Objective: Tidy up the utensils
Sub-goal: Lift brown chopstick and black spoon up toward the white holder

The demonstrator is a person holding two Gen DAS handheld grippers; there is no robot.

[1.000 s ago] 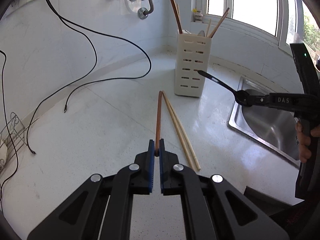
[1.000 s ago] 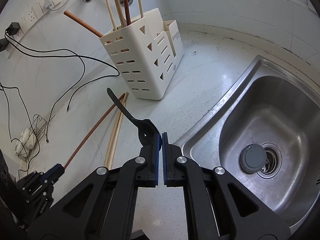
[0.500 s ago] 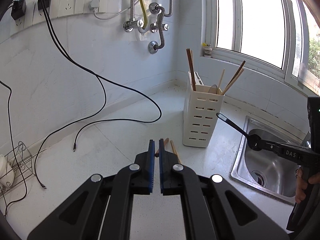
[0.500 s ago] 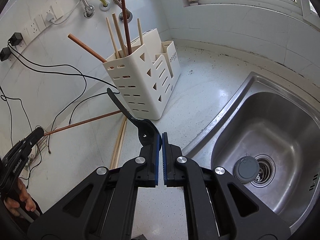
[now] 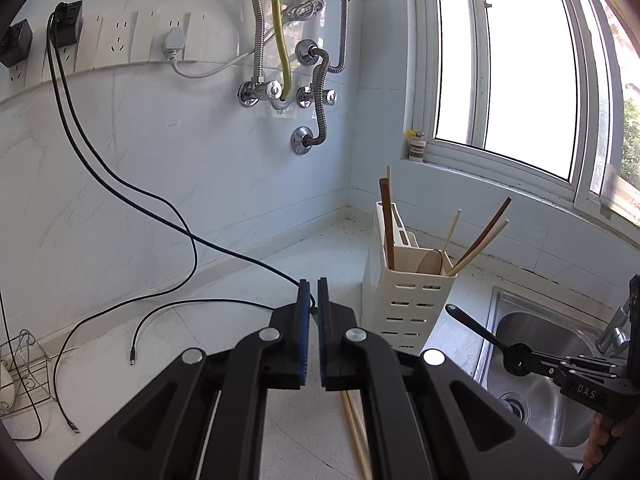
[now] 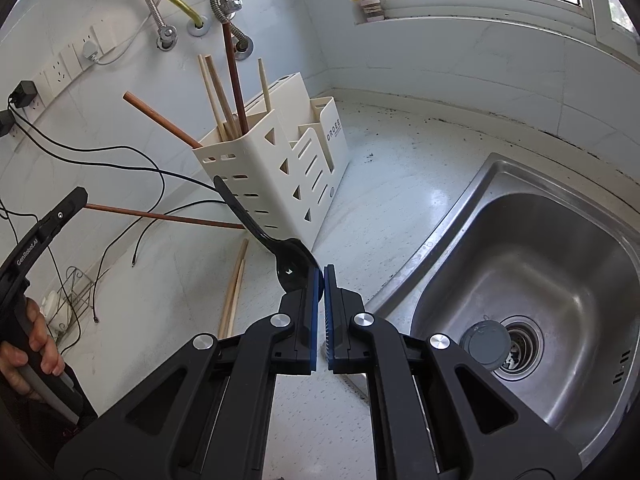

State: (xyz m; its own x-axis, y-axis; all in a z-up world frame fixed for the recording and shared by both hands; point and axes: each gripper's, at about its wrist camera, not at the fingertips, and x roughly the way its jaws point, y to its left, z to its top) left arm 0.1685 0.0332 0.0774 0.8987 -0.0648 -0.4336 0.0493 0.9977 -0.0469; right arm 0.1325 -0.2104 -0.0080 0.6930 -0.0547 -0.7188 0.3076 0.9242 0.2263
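Note:
A cream utensil holder (image 5: 404, 304) (image 6: 280, 176) stands on the white counter and holds several chopsticks. My left gripper (image 5: 313, 292) (image 6: 76, 200) is shut on a brown chopstick (image 6: 160, 215), lifted level and pointing toward the holder; in the left wrist view the chopstick is hidden behind the jaws. My right gripper (image 6: 321, 276) (image 5: 520, 362) is shut on a black spoon (image 6: 256, 228) (image 5: 476, 328) by its bowl, handle up toward the holder. Two pale chopsticks (image 6: 234, 292) (image 5: 356, 432) lie on the counter.
A steel sink (image 6: 520, 292) (image 5: 540, 364) is to the right of the holder. Black cables (image 5: 168, 240) trail over the wall and counter at left. A wire rack (image 5: 24, 376) sits at far left. Pipes (image 5: 316, 92) and a window are behind.
My left gripper has lifted the brown chopstick off the counter and tilted up. My right gripper with the black spoon has moved a little back from the holder.

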